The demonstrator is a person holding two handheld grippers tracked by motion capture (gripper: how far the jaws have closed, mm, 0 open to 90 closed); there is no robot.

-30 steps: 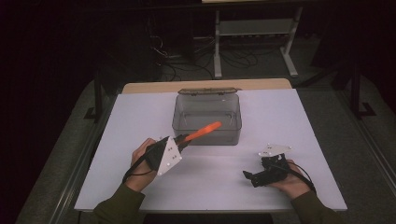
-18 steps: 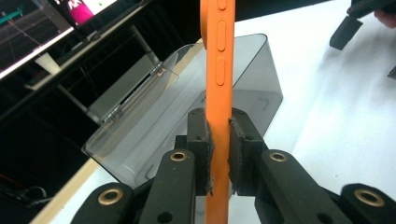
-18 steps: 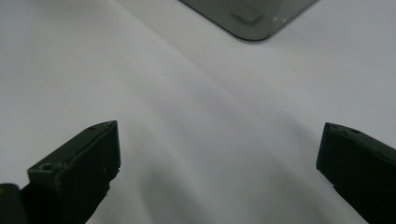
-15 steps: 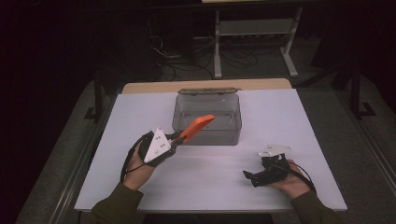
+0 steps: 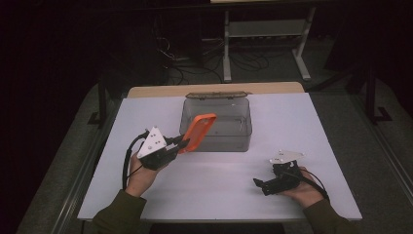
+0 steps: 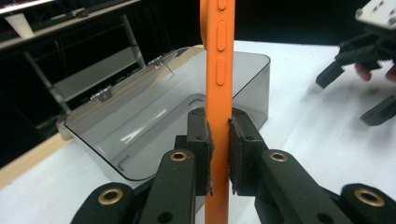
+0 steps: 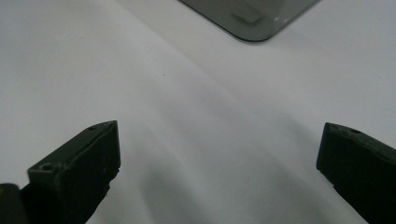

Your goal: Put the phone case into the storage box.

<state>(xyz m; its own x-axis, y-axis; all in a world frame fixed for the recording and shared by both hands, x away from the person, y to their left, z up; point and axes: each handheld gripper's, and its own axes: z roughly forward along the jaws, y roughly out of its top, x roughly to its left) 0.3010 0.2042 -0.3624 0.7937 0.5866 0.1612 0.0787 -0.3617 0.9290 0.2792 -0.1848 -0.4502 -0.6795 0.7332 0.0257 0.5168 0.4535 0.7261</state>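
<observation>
We count one orange rubbery phone case (image 5: 197, 132), one clear smoky-grey plastic box (image 5: 229, 127) with its hinged lid laid open behind it, and two claws on one white desk (image 5: 214, 180).

The left claw (image 5: 178, 144) sits at about 8 o'clock from the box, held in the person's left hand (image 5: 141, 176), and it pinches the case at its lower end. In the left gripper view the two padded jaws press on either face of the case (image 6: 218, 84), which stands edge-on and upright between them, its side buttons facing us. From above, the case rises toward 1 o'clock from the claw and leans over the box's near left corner; we cannot tell whether it touches the wall.

The right claw (image 5: 260, 184) rests at about 5 o'clock from the box, low on the desk in the person's right hand (image 5: 304, 191). Its jaws stand wide apart with nothing between them, and bare desk lies beneath them in the right gripper view (image 7: 217, 154).

Against the picture from half a second ago, the case has turned from a flatter slant to a steeper, broader-faced pose, and the left claw has shifted slightly toward the box. The right claw lies where it did.
</observation>
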